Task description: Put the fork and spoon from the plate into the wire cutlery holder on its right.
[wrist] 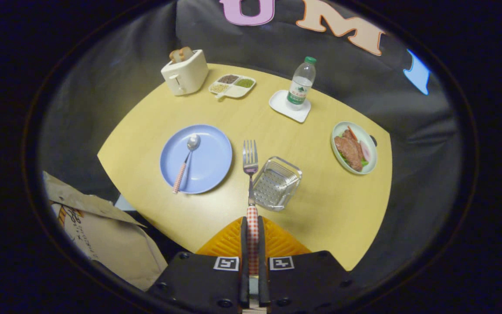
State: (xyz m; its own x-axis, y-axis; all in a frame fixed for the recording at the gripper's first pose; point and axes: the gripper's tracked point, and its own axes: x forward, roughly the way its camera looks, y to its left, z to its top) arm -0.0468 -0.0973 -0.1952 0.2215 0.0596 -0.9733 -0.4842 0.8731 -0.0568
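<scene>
Claw (252,226) clenched on one fork (250,163) — aloft | one spoon (186,161) on plate (209,163) | one wire holder (276,183)

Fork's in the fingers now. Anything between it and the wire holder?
Nothing visible. The gripper is shut on the fork, whose tines hang just left of the wire cutlery holder. The spoon lies on the plate, off that path.

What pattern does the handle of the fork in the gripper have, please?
Red-and-white check on the fork, clearest in the gripper view.
</scene>
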